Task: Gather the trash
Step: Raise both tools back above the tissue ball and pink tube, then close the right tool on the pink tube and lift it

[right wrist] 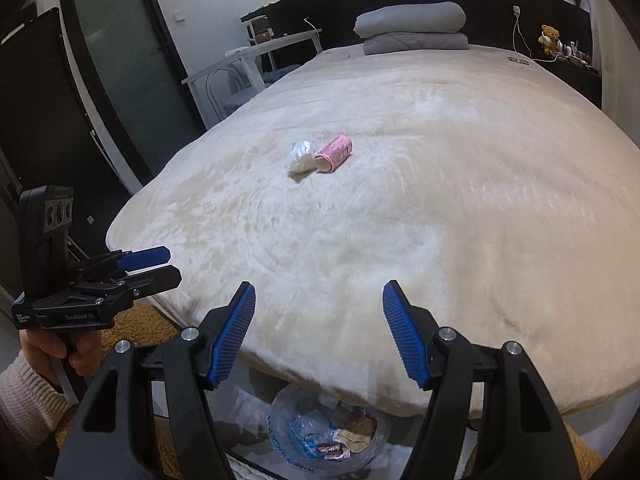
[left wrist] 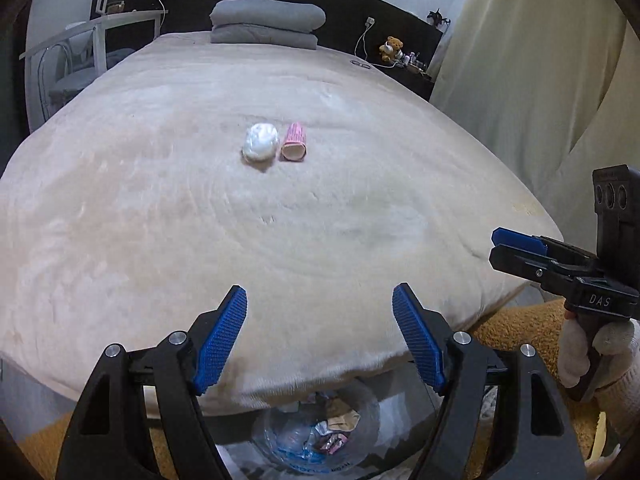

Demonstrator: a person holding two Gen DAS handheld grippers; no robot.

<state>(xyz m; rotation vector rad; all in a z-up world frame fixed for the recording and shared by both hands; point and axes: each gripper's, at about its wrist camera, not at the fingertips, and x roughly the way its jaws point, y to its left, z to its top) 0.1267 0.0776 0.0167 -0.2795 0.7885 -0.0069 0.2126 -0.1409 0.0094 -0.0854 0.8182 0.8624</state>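
Left wrist view: the left gripper has its jaws apart and empty; the crumpled white plastic wad and the pink cardboard tube lie mid-bed, straight ahead, the tube's long axis pointing away.

Right wrist view: the right gripper is likewise empty with jaws apart; both pieces lie ahead, slightly left, with the tube on the nearer side.

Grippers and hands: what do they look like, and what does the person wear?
Both tools are black plastic frames with silver bolts and blue ribbed pads: left tool, right tool. Each carries a black block with three round holes. The right one reads "DAS", the left "GenRobot.AI". The right hand wears a white knit glove; a pale knit sleeve covers the left wrist.
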